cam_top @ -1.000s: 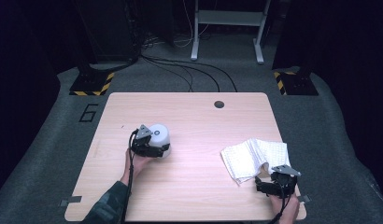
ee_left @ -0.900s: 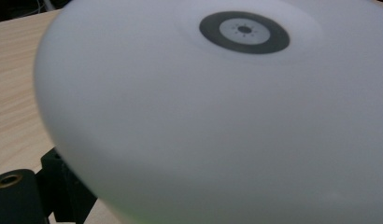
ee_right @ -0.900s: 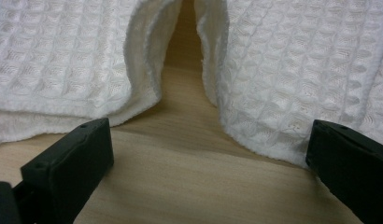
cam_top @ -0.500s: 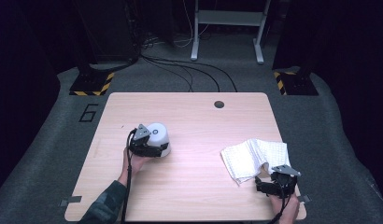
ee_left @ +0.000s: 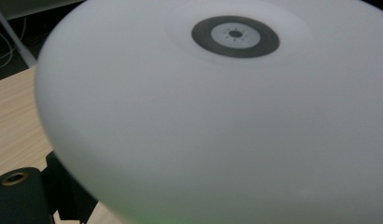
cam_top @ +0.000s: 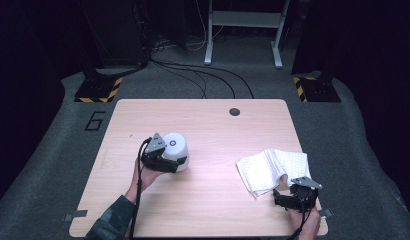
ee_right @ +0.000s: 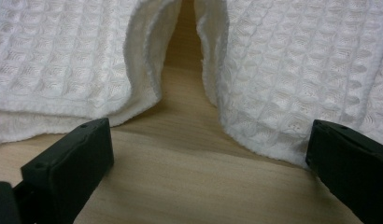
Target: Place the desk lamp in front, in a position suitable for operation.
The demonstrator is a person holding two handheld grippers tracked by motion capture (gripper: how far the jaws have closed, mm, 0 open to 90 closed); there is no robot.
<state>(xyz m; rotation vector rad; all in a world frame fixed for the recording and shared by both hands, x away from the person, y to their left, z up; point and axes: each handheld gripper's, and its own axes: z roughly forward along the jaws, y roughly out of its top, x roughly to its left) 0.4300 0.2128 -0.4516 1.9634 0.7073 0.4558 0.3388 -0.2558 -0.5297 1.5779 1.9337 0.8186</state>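
Left hand-held gripper (cam_top: 179, 161) sits on the left half of the wooden desk (cam_top: 208, 125), pressed up against a white dome-shaped lamp (cam_top: 175, 146) with a rounded top; the person's left hand (cam_top: 145, 176) holds it from the near side, and a grey three-cornered plate rides on top of it. Seen along that gripper's own camera, the white dome (ee_left: 217, 116) looms very close, with a dark ring around a small grey disc near its crown (a button, by the look of it), and one black jaw shows at the lower left beside the dome; whether the jaws are clamped on the lamp or merely set against it cannot be told. Over at the near right corner of the desk, the right hand-held gripper (cam_top: 288, 196) rests low on the wood with its jaws spread wide apart, just in front of a white waffle-weave towel (cam_top: 273, 167) that lies rumpled on the right side of the desk. Along the right gripper's view, two folded edges of the waffle towel (ee_right: 283, 70) hang toward the jaws with a strip of bare desk between them; the right jaw's tip lies at the cloth's hem, the left jaw just short of it, neither pinching anything. Lamp and towel lie well apart.
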